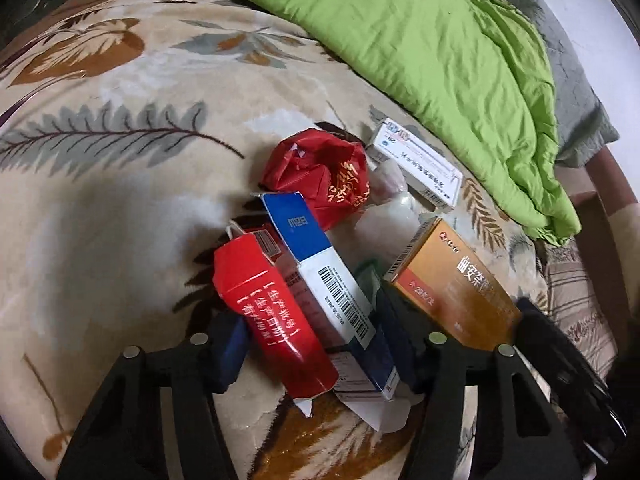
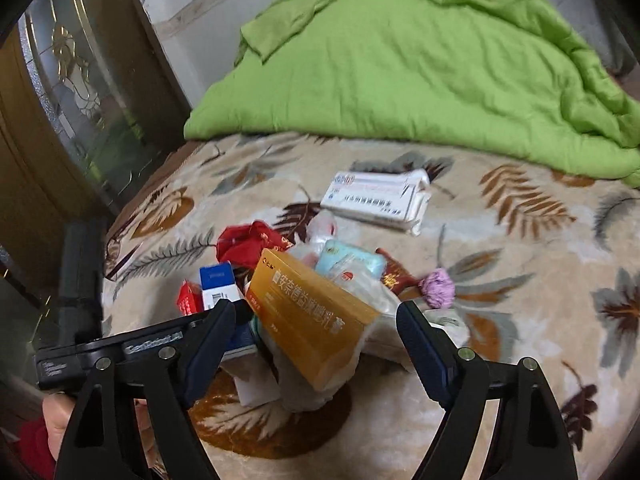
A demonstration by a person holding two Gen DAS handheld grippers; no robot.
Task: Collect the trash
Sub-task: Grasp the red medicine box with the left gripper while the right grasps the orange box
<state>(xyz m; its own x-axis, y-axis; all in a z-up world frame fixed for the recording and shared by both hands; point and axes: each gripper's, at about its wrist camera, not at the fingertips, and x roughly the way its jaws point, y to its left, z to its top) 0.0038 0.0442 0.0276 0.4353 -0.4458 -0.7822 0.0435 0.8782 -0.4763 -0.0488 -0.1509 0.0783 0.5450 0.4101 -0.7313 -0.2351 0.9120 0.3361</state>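
A heap of trash lies on a leaf-patterned blanket [image 1: 120, 184]. In the left wrist view my left gripper [image 1: 316, 344] stands open around a red carton [image 1: 272, 312] and a blue-and-white box [image 1: 320, 276]. An orange box [image 1: 452, 288] leans by its right finger. A crumpled red bag [image 1: 320, 176] and a white box [image 1: 416, 160] lie beyond. In the right wrist view my right gripper [image 2: 316, 344] is open, with the orange box [image 2: 312, 316] tilted between its fingers, over a clear plastic bag [image 2: 372, 304]. A teal packet [image 2: 352, 264] and a purple ball [image 2: 438, 290] sit behind it.
A green quilt [image 2: 400, 60] covers the far part of the bed. A wooden door with glass [image 2: 72, 80] stands at the left. The white box [image 2: 376, 196] lies apart from the heap. The other gripper's body [image 2: 80, 320] is at the lower left.
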